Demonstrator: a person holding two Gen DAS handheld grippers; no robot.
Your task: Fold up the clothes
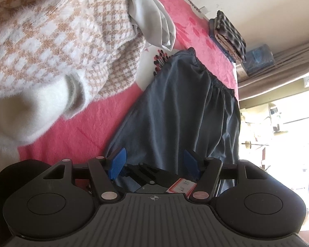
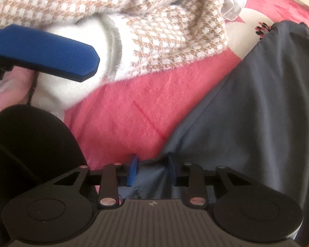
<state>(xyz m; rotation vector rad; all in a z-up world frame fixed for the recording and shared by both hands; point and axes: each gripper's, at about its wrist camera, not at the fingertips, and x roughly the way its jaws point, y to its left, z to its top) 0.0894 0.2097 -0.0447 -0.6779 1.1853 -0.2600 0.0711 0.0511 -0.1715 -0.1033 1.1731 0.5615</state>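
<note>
- Grey skirt (image 1: pixel 181 111) lies spread flat on the pink blanket (image 1: pixel 78 135) of the bed, filling centre to lower right of the left wrist view; its gathered waistband sits toward the upper right, hem toward the cameras. We judge it is laid out flat as the garment now being folded
- Left gripper (image 1: pixel 154 162): fingers stand apart over the near hem, nothing pinched between them; cloth lies below the gap. We read this as hovering ready at one hem corner
- Right gripper (image 2: pixel 152 170), bottom centre of its own view: fingers drawn in close with a bunch of grey hem between them; whether the pads already press on the fabric we cannot tell
- Likely reason for both at the near edge: to lift the hem and carry it over toward the waistband
- Checked fuzzy sweater (image 2: pixel 134 16) is heaped at upper left, just beside the skirt but not on it, so waiting
- Folded plaid stack (image 1: pixel 228 35) sits at upper right, well apart: probably finished items
</note>
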